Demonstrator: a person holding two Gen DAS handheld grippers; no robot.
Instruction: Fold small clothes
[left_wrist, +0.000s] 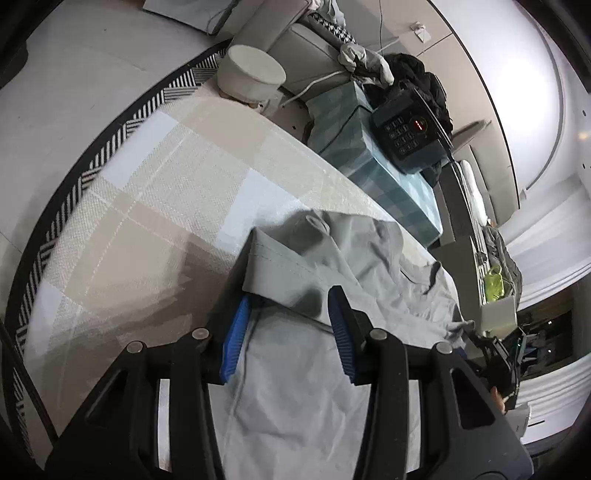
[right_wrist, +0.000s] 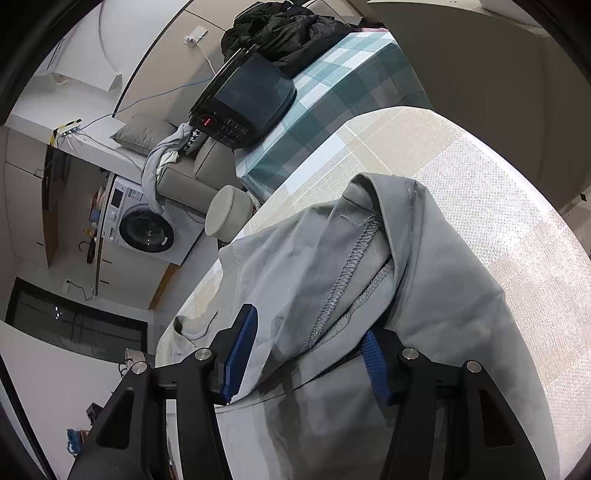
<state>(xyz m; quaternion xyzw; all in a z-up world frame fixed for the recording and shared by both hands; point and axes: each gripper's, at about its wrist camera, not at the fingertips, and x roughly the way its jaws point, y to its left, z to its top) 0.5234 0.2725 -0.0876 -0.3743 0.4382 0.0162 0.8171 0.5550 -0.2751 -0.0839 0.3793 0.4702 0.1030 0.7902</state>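
On the checked worktop (left_wrist: 155, 192) lies the grey garment (left_wrist: 314, 369), rumpled; left tongs (left_wrist: 288, 332) gape wide over a folded hem, right tongs (right_wrist: 310, 350) likewise spread around bunched seams.

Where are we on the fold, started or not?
Early. The grey garment lies rumpled on the checked tablecloth, a hem edge turned over, no neat fold showing. In hand: the left hand-held gripper is open around that hem; the right hand-held gripper is open around bunched cloth with its seam stitching exposed. Neither visibly pinches. Left: grip, flatten, fold.
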